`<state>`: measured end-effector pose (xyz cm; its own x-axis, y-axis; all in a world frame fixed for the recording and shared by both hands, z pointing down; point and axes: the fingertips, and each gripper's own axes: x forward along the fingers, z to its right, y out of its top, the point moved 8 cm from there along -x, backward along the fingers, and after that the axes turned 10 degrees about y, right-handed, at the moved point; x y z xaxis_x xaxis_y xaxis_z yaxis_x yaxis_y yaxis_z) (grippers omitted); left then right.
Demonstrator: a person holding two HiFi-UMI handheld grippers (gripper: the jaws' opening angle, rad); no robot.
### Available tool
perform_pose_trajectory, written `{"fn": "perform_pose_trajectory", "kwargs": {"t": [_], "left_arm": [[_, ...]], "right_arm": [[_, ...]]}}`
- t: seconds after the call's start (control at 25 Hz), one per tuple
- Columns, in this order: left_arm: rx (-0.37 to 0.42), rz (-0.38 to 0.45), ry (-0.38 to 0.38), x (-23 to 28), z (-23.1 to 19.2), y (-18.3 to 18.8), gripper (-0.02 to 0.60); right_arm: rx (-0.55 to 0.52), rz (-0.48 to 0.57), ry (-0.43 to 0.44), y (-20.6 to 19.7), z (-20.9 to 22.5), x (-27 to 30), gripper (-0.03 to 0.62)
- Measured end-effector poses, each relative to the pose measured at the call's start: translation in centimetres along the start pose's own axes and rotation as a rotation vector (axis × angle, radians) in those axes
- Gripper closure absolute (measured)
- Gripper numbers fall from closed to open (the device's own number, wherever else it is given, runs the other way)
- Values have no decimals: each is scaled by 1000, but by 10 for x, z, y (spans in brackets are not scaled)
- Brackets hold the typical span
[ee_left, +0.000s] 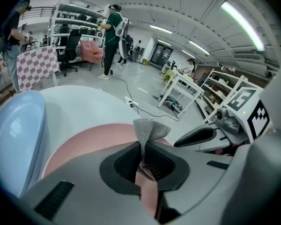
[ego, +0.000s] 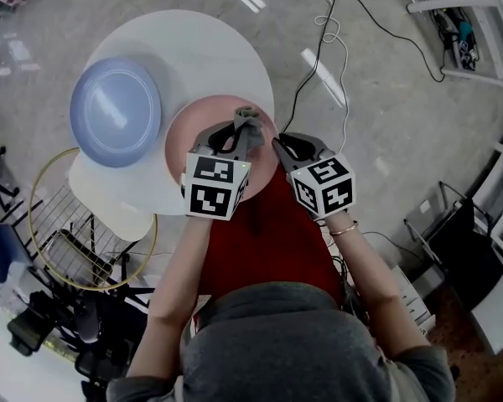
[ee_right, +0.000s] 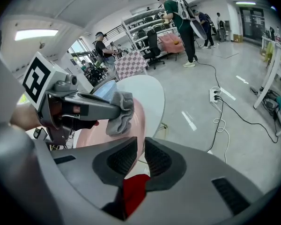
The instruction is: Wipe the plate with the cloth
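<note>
Left gripper [ee_left: 143, 157] clamped on the grey cloth [ee_left: 150, 130], poised over the pink plate [ego: 193, 145], whose rim the right gripper [ee_right: 141, 151] pinches beyond the white table [ego: 210, 48] edge. A hard wipe could lever the plate from that thin hold.

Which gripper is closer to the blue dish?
Left. The left gripper, holding the cloth, is over the pink plate beside the blue dish; the right gripper is at the plate's far rim.

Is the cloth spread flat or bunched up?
Bunched: the left claw pinches the grey cloth into a wad over the pink plate.
</note>
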<state>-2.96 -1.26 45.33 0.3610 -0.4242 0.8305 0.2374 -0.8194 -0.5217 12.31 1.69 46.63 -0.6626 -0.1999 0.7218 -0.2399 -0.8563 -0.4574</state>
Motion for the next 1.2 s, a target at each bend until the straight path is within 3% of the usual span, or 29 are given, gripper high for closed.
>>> {"fn": "perform_pose_trajectory", "kwargs": {"t": [0.2,0.44,0.8,1.2], "left_arm": [[100,-79,-52,19,15,3,545],[141,-137,-29,34,20,4,545],[66,-132,90,40,3,8,545],[-40,-122,238,24,-49,3,544]], "right_arm": [[1,-31,8,2,3,3,533],[-26,-40,6,5,3,5,533],[-72,-58,-22,9,2,7,534],[-94,-67,-47,8,-1,8,534]]}}
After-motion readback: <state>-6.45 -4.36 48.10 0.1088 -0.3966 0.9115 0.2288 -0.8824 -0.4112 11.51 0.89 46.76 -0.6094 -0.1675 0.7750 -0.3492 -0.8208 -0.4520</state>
